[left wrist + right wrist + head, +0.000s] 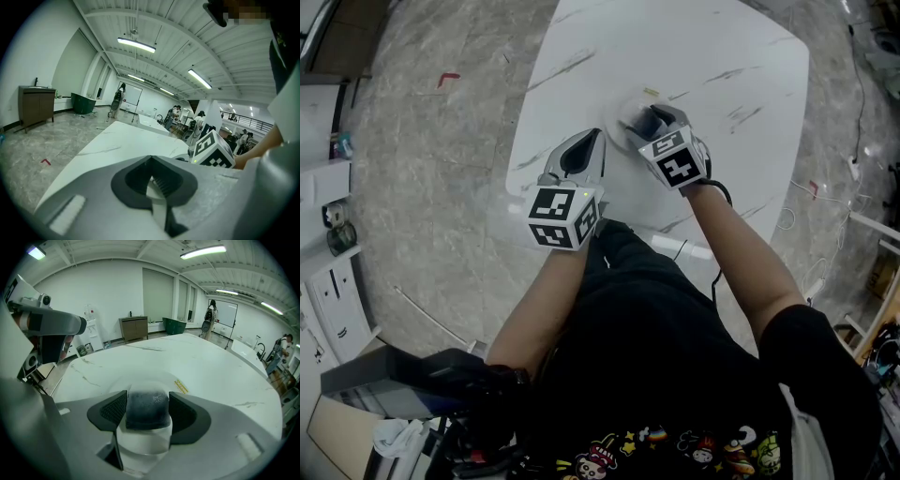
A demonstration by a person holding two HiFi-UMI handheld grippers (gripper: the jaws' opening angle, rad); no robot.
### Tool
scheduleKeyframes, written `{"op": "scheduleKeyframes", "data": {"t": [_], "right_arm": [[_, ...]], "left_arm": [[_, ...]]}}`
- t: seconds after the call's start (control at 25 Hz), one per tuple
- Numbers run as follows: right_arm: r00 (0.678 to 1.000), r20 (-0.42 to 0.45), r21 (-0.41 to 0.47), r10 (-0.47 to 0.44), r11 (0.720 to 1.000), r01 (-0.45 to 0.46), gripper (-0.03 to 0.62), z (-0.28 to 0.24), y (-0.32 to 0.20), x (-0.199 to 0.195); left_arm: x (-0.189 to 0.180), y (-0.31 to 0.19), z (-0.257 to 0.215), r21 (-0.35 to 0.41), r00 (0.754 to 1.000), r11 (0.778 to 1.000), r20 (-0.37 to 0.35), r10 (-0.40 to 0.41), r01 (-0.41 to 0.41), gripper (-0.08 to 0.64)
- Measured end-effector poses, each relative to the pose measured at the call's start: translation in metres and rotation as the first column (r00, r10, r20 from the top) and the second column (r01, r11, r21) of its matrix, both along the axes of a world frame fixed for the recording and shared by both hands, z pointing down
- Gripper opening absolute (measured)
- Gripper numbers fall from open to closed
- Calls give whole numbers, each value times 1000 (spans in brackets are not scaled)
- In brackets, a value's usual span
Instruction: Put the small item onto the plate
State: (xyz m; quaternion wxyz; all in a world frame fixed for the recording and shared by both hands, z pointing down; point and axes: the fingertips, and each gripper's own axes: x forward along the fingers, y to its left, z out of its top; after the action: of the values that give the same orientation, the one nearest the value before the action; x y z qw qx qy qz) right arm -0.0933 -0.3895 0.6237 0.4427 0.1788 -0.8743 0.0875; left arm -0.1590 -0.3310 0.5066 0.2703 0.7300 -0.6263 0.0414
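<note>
- small item (146, 405): dark, matte, rounded block, upright, pinched between the jaws of the right gripper (146, 412).
- plate (136, 379): white, round, flat on the white table (211, 366), showing at 12 o'clock of the item; contact unclear.

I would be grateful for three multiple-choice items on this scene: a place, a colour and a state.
1. Where is the dark item? A on the floor; B between the right gripper's jaws; C at the table's far edge.
2. The plate is: A white; B red; C blue.
3. The left gripper is: A shut, empty; B wide open; C holding the plate.
Key: B, the right gripper view shows it clamped; A, its rim looks white; A, its jaws meet with nothing between.
</note>
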Motion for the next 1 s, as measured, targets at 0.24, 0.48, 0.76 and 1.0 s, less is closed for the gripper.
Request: {"op": "scheduleKeyframes", "data": {"t": [0.24,0.48,0.76,1.0], "right_arm": [[999,-22,34,-25,999,26,310,0,5,3],[999,-28,44,-27,999,28,310,1,1,2],[1000,-28,49,-6,999,7,314,2,-1,4],[1000,-14,51,3,999,-3,321,1,0,6]], "left_arm": [[5,2,2,-3,1000,1000,1,7,-7,2],[4,0,3,-6,1000,1000,1,10,-10,0],[3,3,4,-8,1000,1000,4,9,-9,1],[3,5,3,-5,1000,1000,5,11,-11,2]]}}
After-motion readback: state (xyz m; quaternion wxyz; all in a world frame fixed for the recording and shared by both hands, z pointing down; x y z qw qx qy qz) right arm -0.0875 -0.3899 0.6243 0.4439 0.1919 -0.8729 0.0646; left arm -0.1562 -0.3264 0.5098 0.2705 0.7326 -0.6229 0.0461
